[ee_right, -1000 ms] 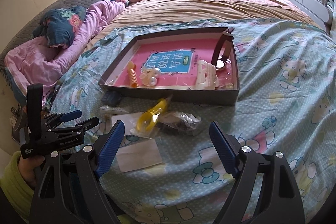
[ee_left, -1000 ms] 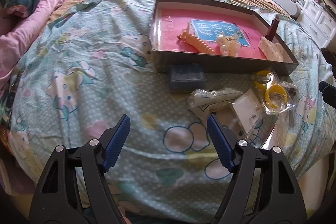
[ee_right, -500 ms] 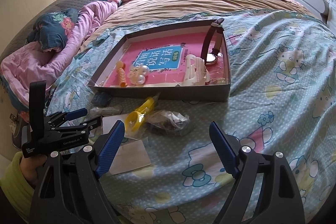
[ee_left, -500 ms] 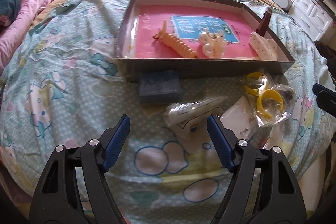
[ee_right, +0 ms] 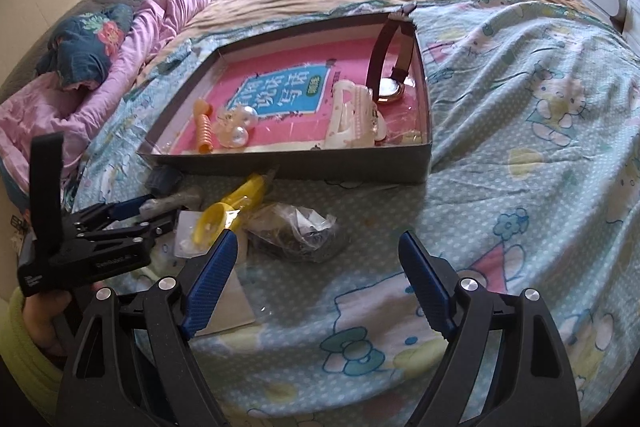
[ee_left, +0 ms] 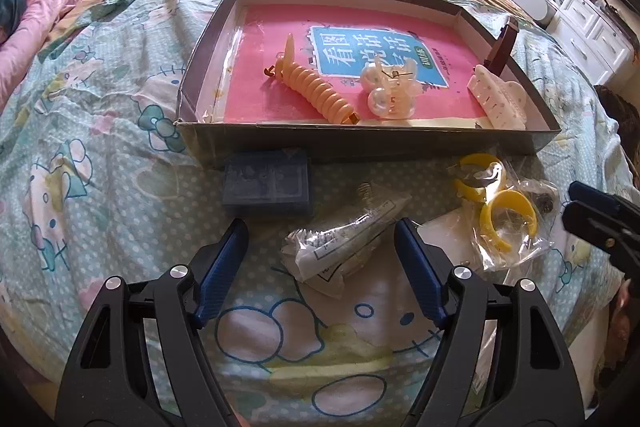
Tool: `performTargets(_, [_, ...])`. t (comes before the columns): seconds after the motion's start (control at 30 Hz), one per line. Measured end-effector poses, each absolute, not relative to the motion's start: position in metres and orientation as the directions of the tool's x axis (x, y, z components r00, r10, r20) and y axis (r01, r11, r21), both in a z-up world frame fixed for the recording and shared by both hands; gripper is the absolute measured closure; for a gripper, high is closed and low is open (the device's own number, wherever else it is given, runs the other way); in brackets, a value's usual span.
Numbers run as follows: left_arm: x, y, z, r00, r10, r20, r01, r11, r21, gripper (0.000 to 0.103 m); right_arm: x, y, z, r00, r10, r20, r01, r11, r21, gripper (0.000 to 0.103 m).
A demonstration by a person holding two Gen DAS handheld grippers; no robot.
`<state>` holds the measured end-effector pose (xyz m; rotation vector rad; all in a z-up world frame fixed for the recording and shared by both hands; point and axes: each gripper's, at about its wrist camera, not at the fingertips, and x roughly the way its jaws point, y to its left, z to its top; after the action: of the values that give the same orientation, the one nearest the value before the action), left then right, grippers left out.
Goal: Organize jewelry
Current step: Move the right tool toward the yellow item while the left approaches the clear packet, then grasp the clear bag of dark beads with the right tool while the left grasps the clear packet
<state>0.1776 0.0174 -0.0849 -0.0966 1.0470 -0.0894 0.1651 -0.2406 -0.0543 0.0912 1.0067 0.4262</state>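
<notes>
The left claw [ee_left: 321, 269] hangs released over the bed [ee_left: 120, 155], its jaws wide apart and straddling the bagged roll [ee_left: 340, 239]; the right claw [ee_right: 316, 281] is likewise released and empty, with the crumpled bag [ee_right: 294, 233] at its eleven o'clock. The roll lies at six o'clock of the tray [ee_left: 400, 147], just beside the blue box [ee_left: 267, 183]; the bagged yellow rings [ee_left: 502, 217] lie at its three o'clock. I judge the roll light and soft, its plastic slick and crinkly, so it may slide or crush; a hold across its thick middle looks safest, not on the loose tapering end. In the tray, the orange coil [ee_left: 316, 95], pearl clip [ee_left: 390, 93] and white clip [ee_left: 498, 99] look stiff but brittle; the watch [ee_right: 390, 83] leans against the wall.
</notes>
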Motion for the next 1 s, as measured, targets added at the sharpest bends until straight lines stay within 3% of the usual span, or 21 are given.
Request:
performTargets(0.13, [0.177, 0.017, -0.086, 0.497, -0.119, -0.859, 0.023, 0.992, -0.124, 0.040, 0.175, -0.238, -0.072, 0.414, 0.403, -0.816, -0.297, 0.908, 0.297, 0.023])
performTargets(0.4, [0.175, 0.013, -0.086, 0.500, -0.133, -0.856, 0.026, 0.990, -0.139, 0.064, 0.181, -0.222, -0.083, 0.421, 0.393, -0.818, -0.359, 0.900, 0.248, 0.029])
performTargets(0.7, [0.171, 0.016, -0.081, 0.510, -0.169, -0.844, 0.029, 0.983, -0.179, 0.072, 0.178, -0.216, -0.083, 0.448, 0.401, -0.799, -0.407, 0.887, 0.217, 0.054])
performTargets(1.0, [0.160, 0.020, -0.074, 0.518, -0.192, -0.833, 0.032, 0.978, -0.205, 0.074, 0.168, -0.232, -0.071, 0.460, 0.402, -0.792, -0.385, 0.894, 0.230, 0.064])
